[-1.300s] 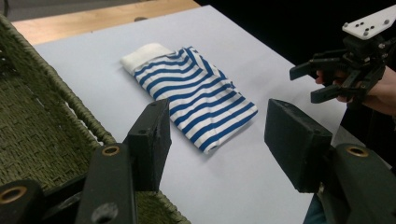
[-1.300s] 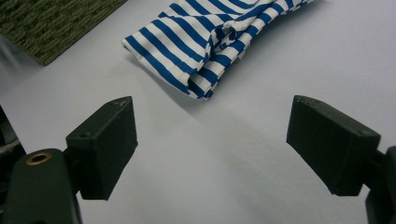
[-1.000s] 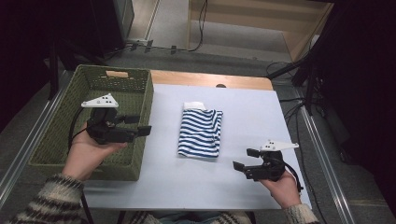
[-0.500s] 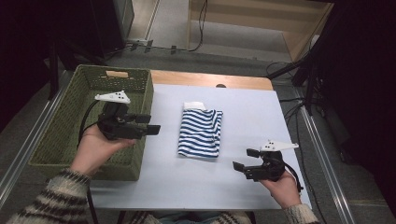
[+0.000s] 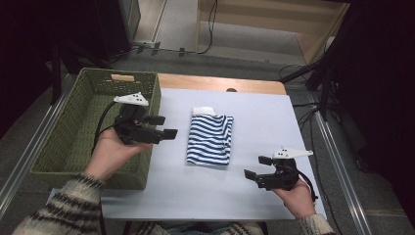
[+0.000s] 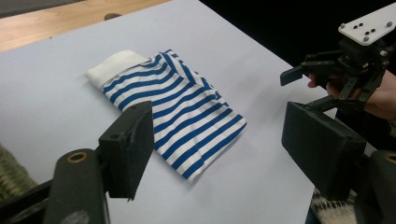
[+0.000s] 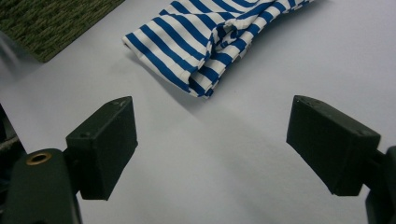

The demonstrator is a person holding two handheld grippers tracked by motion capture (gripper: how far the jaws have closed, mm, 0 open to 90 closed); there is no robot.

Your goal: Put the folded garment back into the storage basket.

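basket [image 5: 54, 152] green wicker, table's left edge; no contents seen | striped cloth [image 5: 211, 139] folded, mid table [image 5: 274, 117], white cuff at far end; path to it open | L gripper [image 5: 164, 126] over basket's right rim, jaws just widened, wide, empty | R gripper [image 5: 257, 167] near cloth's right corner; wide, empty

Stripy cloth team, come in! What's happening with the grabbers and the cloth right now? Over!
Left gripper open, empty, jaws just opening, beside basket. Right gripper open, empty. Striped cloth folded, flat on table, untouched. Nothing in the way.
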